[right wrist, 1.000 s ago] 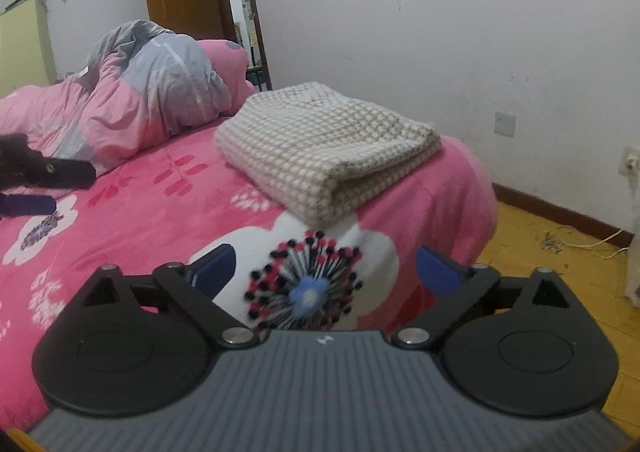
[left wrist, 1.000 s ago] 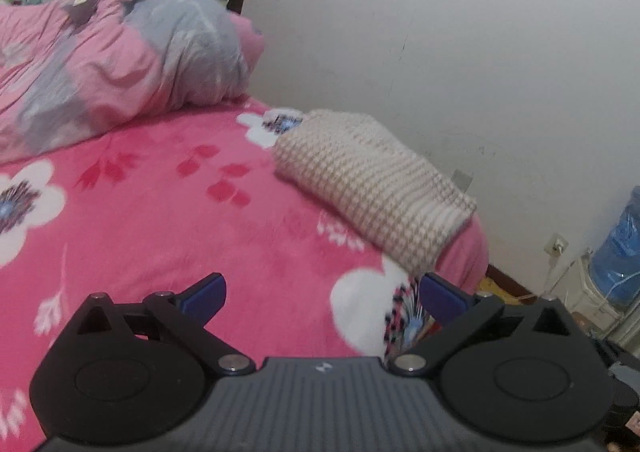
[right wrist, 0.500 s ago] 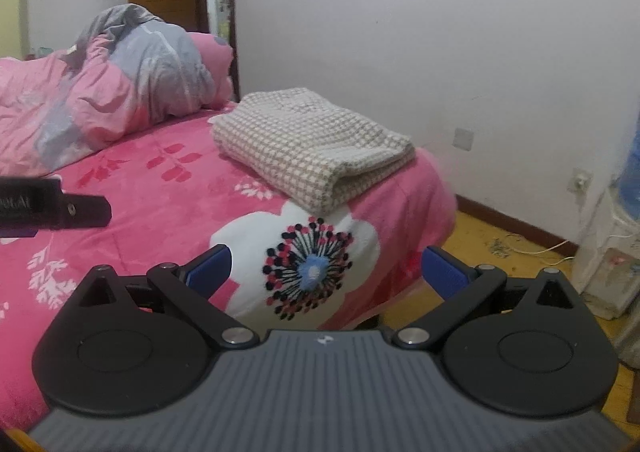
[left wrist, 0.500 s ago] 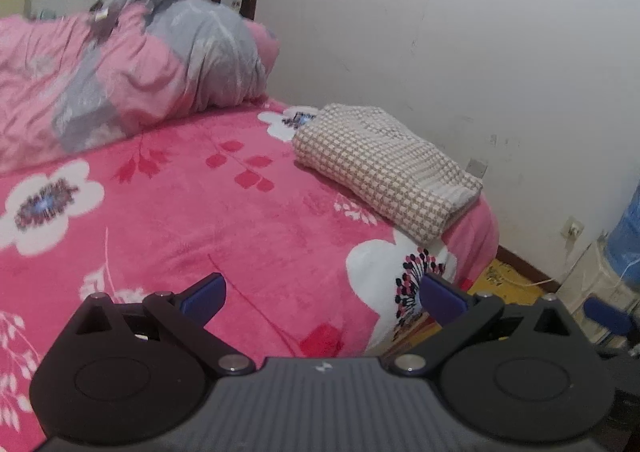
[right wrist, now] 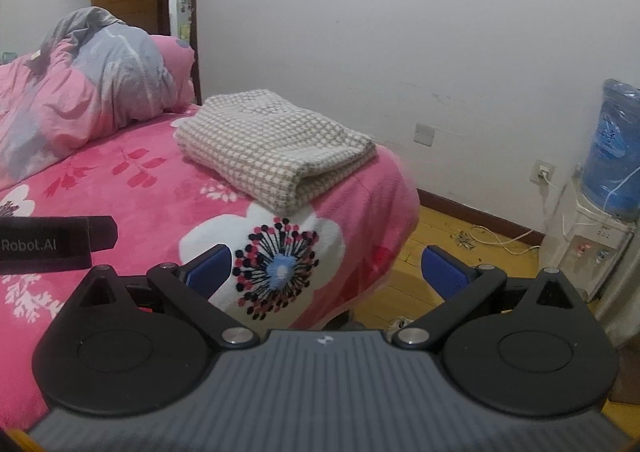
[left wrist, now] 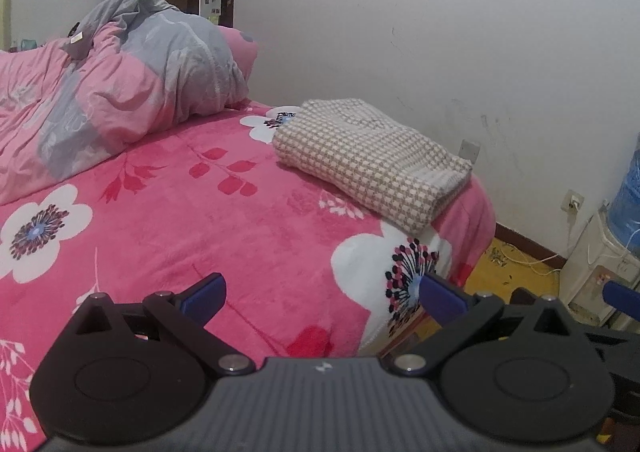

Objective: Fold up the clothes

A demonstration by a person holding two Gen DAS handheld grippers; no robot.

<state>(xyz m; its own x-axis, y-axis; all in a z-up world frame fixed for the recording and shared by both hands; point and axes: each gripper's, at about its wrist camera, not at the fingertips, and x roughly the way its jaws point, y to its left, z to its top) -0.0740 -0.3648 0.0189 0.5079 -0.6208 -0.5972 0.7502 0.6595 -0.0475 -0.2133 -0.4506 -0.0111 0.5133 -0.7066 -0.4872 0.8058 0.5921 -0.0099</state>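
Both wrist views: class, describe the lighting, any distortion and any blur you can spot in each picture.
Left wrist view: soft, even light with no glare; fisheye darkens the corners; the folded beige-and-white checked knit sweater is sharp. Right wrist view: same flat light; the pink floral fleece blanket smears slightly at its corner; the blue water-cooler bottle stays clear.

A folded beige-and-white checked knit garment [left wrist: 372, 160] lies on the pink floral fleece bedspread [left wrist: 192, 228] near the bed's far corner, with a rumpled pink-and-grey quilt [left wrist: 120, 100] behind to its left and a white water dispenser [right wrist: 596, 236] on the floor at right.
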